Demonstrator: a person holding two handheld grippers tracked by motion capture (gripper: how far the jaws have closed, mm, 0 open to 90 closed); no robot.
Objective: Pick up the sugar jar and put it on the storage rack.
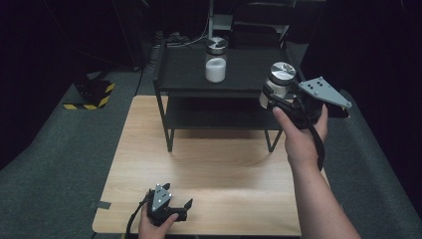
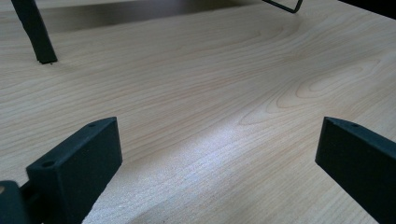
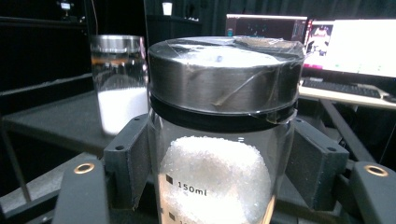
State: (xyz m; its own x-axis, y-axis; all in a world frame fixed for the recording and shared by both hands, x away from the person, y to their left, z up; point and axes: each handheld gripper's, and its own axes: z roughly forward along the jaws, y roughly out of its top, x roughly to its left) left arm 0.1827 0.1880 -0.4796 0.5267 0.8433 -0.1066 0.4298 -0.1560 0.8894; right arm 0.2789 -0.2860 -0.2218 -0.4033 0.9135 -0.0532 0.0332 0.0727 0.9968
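A jar (image 3: pixel 219 140) of white granules, seemingly clear of the black shelf (image 1: pixel 189 67) at far right, is pinched by the right gripper (image 1: pixel 271 97), while the left gripper (image 1: pixel 171 204) is rested spread on the near table (image 1: pixel 224 174).

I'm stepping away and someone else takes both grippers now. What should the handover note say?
Right gripper: shut on the held jar, steel lid on, white granules inside, raised beside the black shelf.
Left gripper: open, holding nothing, low over the wooden table.
Second jar: standing on the shelf top.
Done: held jar gripped and off the table.
Left: probably setting it on the shelf.
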